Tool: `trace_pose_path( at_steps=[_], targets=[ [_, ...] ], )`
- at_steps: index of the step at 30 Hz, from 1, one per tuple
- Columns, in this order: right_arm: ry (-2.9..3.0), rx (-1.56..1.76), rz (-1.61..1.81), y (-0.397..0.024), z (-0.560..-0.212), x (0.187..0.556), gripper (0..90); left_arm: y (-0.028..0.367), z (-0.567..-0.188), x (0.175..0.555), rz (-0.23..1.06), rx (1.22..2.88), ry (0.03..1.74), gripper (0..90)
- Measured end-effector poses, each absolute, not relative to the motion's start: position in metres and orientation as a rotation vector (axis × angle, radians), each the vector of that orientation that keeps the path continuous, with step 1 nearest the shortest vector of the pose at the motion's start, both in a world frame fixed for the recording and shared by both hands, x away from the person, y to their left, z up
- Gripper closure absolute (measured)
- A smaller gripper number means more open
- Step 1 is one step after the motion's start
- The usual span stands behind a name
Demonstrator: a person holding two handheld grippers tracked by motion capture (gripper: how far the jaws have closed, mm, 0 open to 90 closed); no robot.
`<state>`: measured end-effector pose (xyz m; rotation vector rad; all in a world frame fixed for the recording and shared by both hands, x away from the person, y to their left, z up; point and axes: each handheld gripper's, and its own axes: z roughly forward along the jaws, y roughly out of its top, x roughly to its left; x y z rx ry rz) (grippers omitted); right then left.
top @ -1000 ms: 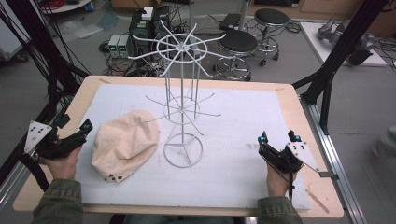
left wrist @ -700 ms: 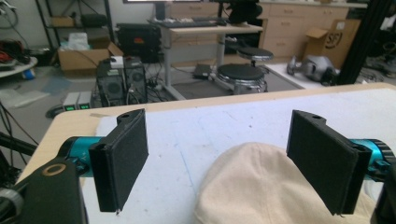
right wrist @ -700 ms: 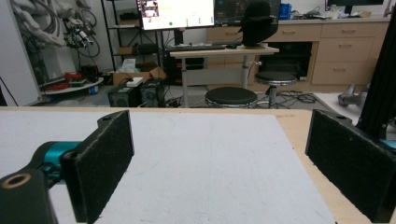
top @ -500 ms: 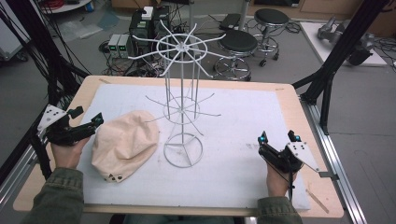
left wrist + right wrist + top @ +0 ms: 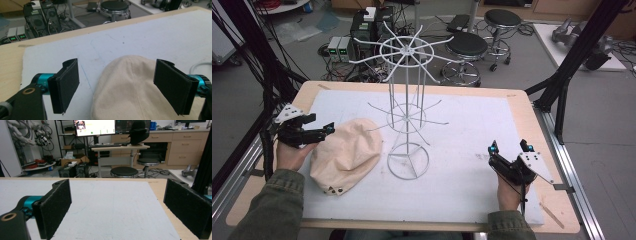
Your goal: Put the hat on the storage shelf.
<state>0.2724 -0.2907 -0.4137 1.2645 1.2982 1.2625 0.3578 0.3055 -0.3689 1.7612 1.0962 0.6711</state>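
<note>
A soft cream hat [image 5: 344, 155] lies flat on the white mat [image 5: 462, 130] at the near left of the tabletop [image 5: 532, 107]. It has small dark dots along its near edge. The left hand-held gripper [image 5: 319, 131] is just to the left of the hat, close to its far edge. Its jaws are wide apart and hold nothing; in the left gripper view the hat [image 5: 130, 92] sits between and just past the two black pads. To the right of the hat stands a tall white wire rack [image 5: 408, 107] with a round base and thin arms sticking out. The right hand-held gripper [image 5: 510, 147] is at the near right, well apart from the hat, jaws spread and holding nothing.
</note>
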Motion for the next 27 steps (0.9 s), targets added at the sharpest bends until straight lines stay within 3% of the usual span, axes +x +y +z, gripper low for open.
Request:
trace_pose_path(
  at_steps=[27],
  targets=[
    [1.305, 1.267, 1.276, -0.291, -0.414, 0.273, 7.0, 0.296, -0.397, 0.411, 0.461, 2.071, 1.24, 22.1]
  ],
)
